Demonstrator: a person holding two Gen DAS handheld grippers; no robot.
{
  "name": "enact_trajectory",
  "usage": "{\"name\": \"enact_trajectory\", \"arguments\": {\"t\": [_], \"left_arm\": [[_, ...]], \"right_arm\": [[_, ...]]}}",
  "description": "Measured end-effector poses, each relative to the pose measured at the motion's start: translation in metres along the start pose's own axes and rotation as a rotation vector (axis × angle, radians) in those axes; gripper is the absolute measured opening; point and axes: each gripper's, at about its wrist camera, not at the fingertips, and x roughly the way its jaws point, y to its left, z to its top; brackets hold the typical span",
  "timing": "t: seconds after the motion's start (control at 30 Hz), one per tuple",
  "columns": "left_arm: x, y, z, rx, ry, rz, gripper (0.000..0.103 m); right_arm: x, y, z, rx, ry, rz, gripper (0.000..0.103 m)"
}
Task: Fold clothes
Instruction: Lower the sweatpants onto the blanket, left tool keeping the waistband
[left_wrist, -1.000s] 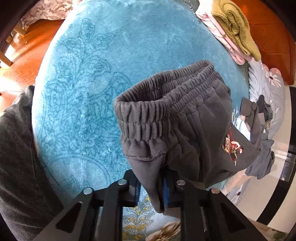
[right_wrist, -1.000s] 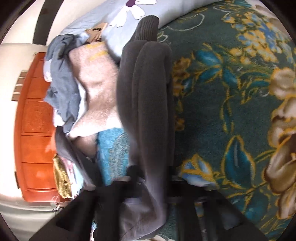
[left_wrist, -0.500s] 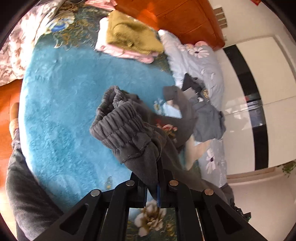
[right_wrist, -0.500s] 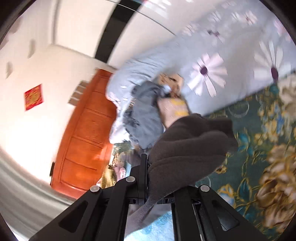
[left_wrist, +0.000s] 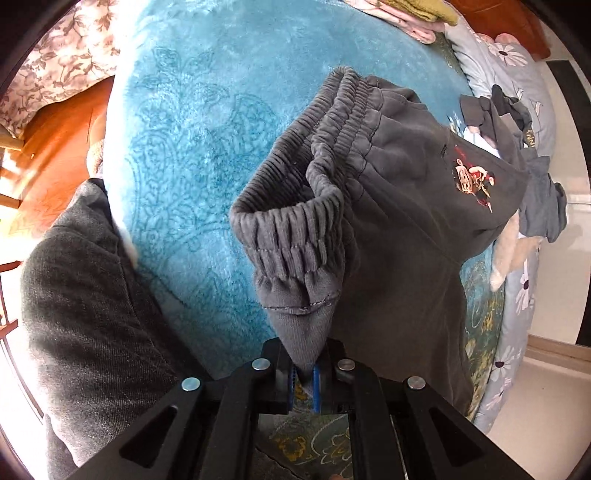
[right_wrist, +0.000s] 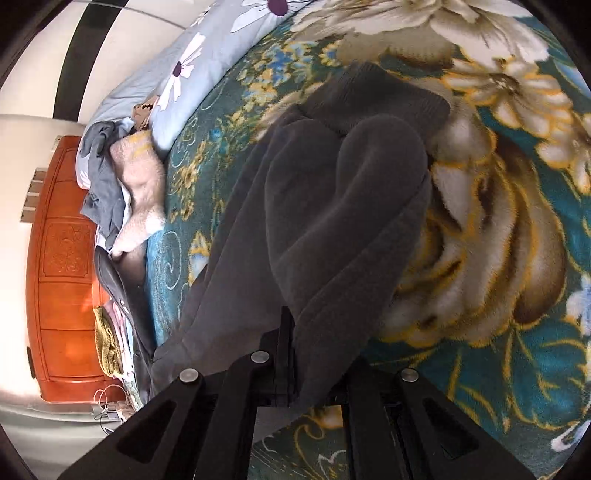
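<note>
Dark grey sweatpants (left_wrist: 399, 229) with an elastic waistband and a small red cartoon print hang over the bed. My left gripper (left_wrist: 304, 376) is shut on the fabric just below the waistband, which bunches up in front of the camera. In the right wrist view the pants' legs (right_wrist: 332, 221) drape across the floral blanket, their ribbed cuffs at the far end. My right gripper (right_wrist: 314, 384) is shut on that leg fabric, which hides its pads.
A teal plush blanket (left_wrist: 207, 140) covers the bed, with a floral blanket (right_wrist: 498, 258) beside it. Folded clothes (left_wrist: 413, 14) are stacked at the far edge. Loose grey and cream garments (right_wrist: 118, 184) lie by a flowered pillow (right_wrist: 192, 74). A person's dark trouser leg (left_wrist: 88, 314) stands at left.
Both grippers swung with the pants still held. The left view tilted up toward the wall and came back down over the teal blanket. The right view dropped from the wall onto the floral blanket.
</note>
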Motion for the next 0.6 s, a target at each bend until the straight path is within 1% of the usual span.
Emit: {"name": "enact_trajectory", "arguments": {"t": [0.07, 0.13, 0.17, 0.2, 0.23, 0.27, 0.33, 0.4, 0.43, 0.47, 0.5, 0.6], "left_arm": [[0.002, 0.008, 0.001, -0.036, 0.012, -0.02, 0.007], [0.002, 0.014, 0.001, -0.046, 0.013, -0.026, 0.007], [0.002, 0.016, 0.002, -0.052, 0.013, -0.03, 0.007], [0.001, 0.019, 0.002, -0.057, 0.014, -0.033, 0.007], [0.001, 0.022, 0.003, -0.061, 0.014, -0.036, 0.007], [0.001, 0.022, 0.002, -0.059, 0.012, -0.033, 0.007], [-0.003, 0.025, 0.001, -0.053, 0.01, -0.029, 0.007], [-0.007, 0.029, 0.0, -0.051, 0.008, -0.028, 0.007], [-0.008, 0.028, -0.001, -0.051, 0.008, -0.032, 0.007], [-0.01, 0.028, -0.002, -0.045, 0.007, -0.033, 0.007], [-0.011, 0.027, -0.002, -0.039, 0.006, -0.033, 0.007], [-0.01, 0.025, -0.001, -0.034, 0.016, -0.039, 0.007]], "right_arm": [[-0.002, 0.002, 0.005, -0.001, -0.012, 0.009, 0.005], [-0.006, -0.004, 0.01, 0.029, -0.035, 0.036, 0.011], [-0.009, -0.008, 0.012, 0.047, -0.047, 0.052, 0.018], [-0.011, -0.013, 0.014, 0.071, -0.062, 0.062, 0.028], [-0.013, -0.019, 0.015, 0.097, -0.078, 0.069, 0.032], [-0.015, -0.024, 0.017, 0.123, -0.097, 0.072, 0.04], [-0.021, -0.036, 0.021, 0.182, -0.141, 0.069, 0.044], [-0.025, -0.047, 0.024, 0.251, -0.167, 0.045, 0.044], [-0.027, -0.053, 0.026, 0.286, -0.178, 0.031, 0.038], [-0.029, -0.053, 0.027, 0.287, -0.181, 0.015, 0.014], [-0.031, -0.051, 0.029, 0.273, -0.181, -0.001, 0.01], [-0.036, -0.038, 0.033, 0.194, -0.19, -0.059, 0.008]]}}
